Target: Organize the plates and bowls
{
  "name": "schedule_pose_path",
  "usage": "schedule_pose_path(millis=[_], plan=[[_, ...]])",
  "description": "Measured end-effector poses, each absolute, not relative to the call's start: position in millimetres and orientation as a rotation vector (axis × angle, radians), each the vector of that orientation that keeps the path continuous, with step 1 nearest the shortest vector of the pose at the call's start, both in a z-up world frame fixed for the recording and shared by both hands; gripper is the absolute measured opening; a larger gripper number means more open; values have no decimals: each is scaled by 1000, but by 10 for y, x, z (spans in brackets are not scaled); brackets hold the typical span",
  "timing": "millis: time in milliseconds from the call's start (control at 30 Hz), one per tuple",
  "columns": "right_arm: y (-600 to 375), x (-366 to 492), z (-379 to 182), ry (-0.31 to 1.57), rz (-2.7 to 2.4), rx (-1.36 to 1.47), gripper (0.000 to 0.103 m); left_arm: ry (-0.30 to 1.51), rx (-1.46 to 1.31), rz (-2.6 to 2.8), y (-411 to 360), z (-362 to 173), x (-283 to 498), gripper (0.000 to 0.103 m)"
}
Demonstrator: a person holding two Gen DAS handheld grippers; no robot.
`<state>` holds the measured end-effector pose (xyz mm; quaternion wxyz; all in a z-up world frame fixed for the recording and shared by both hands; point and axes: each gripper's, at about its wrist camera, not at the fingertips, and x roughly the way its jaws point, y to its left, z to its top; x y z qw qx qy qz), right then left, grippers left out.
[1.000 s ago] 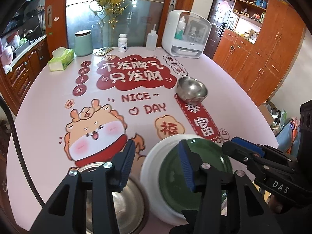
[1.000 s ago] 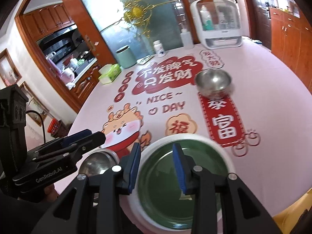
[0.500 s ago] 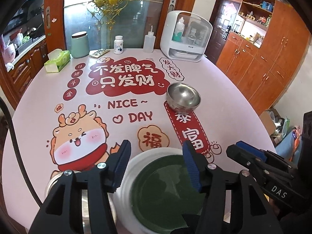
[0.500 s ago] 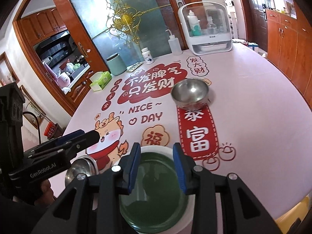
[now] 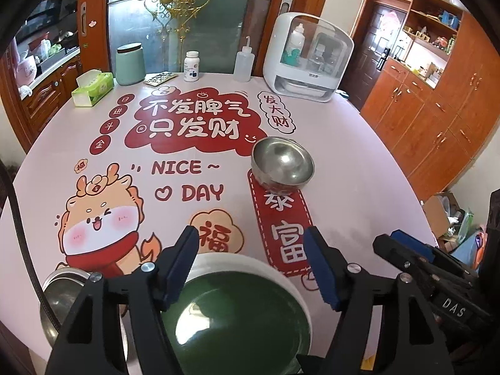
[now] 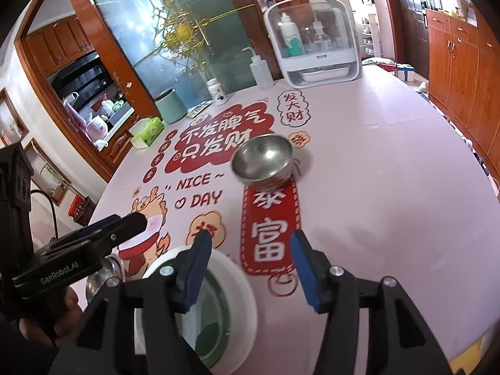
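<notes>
A round plate with a dark green well and a broad white rim [image 5: 240, 306] lies on the near edge of the pink printed tablecloth [image 5: 359, 156], just below both pairs of tongs. A steel bowl [image 5: 62, 297] sits at its left side, partly hidden behind the left tool; whether the two touch cannot be told. A second, smaller steel bowl [image 5: 282, 161] stands upright well apart, toward the middle of the table, at the top end of a red banner print.

The left gripper [image 5: 251, 265] hangs over the plate's far rim with its jaws opening, blue pads clear of the plate and nothing pinched. The right gripper [image 6: 251, 264] is likewise opening; its left finger [image 6: 197, 268] overlaps the plate's rim in the right wrist view, and its other finger stands over bare cloth, holding nothing.

Along the far edge stand a green tissue box [image 5: 92, 89], a mint canister [image 5: 129, 64], a white pill bottle [image 5: 191, 66], a squeeze bottle [image 5: 244, 62] and a white cabinet with a clear lid [image 5: 307, 59].
</notes>
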<state>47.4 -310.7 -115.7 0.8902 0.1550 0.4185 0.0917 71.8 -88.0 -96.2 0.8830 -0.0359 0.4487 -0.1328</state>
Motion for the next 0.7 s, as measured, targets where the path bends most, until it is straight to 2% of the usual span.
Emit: schedule_pose_path(millis=[200,300,700], plan=[[-3355,797,-1167,876,212,338,53,952,-63,-226,-1104,-986,938,68],[-3434,1008,-1168,899,246,340,53,986,-61,-204,-1192,-985,1118,73],[-3595,1715,-1091,867,284,322,54,1001,-27,-162,-1431,-949,1722,73]])
